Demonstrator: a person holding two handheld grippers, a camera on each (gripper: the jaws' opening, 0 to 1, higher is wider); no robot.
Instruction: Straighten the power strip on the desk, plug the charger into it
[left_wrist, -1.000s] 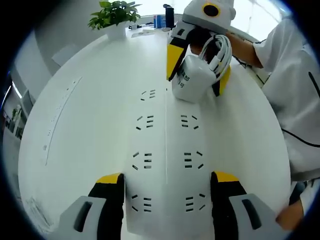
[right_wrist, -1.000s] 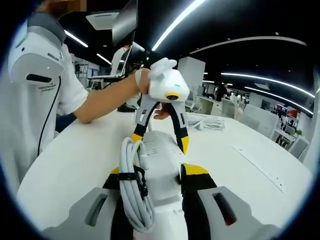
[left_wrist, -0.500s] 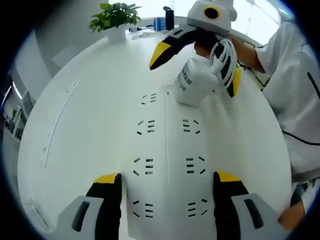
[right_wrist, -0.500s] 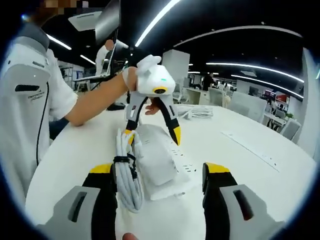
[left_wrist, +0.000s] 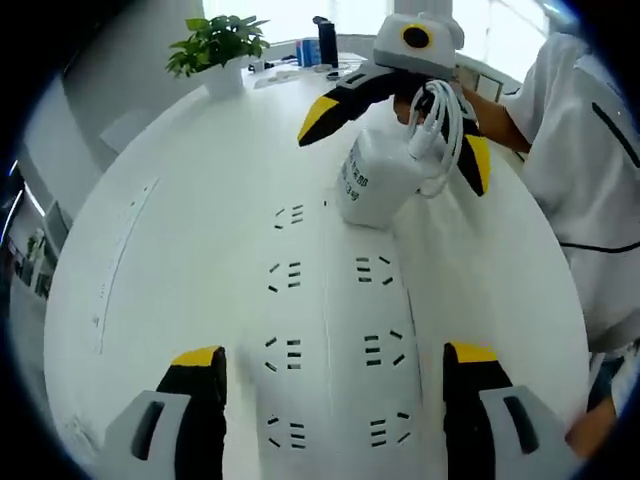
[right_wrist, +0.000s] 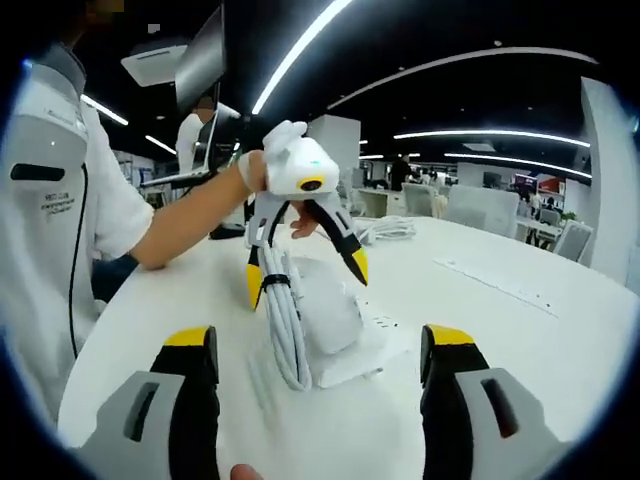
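Note:
A white power strip (left_wrist: 330, 330) with two rows of sockets lies on the white desk (left_wrist: 180, 200), running away from me. My left gripper (left_wrist: 335, 365) is open, one jaw on each side of the strip's near end. At the far end a white charger (left_wrist: 372, 182) stands on the strip, its coiled white cable (left_wrist: 440, 115) strapped to its side. My right gripper (left_wrist: 398, 145) is open around the charger, jaws apart from it. In the right gripper view the charger (right_wrist: 335, 315) and cable (right_wrist: 285, 320) stand between the jaws of my open right gripper (right_wrist: 320, 345), with the left gripper (right_wrist: 305, 278) beyond them.
A potted plant (left_wrist: 222, 40) and a dark bottle (left_wrist: 327, 38) stand at the desk's far edge. A long inset cover (left_wrist: 120, 245) runs along the left. A person's white sleeve (left_wrist: 590, 180) is at the right. Another white cable bundle (right_wrist: 385, 228) lies further along the desk.
The right gripper opened and let go of the charger, which now stands on the strip's far end. The left jaws spread a little wider beside the strip.

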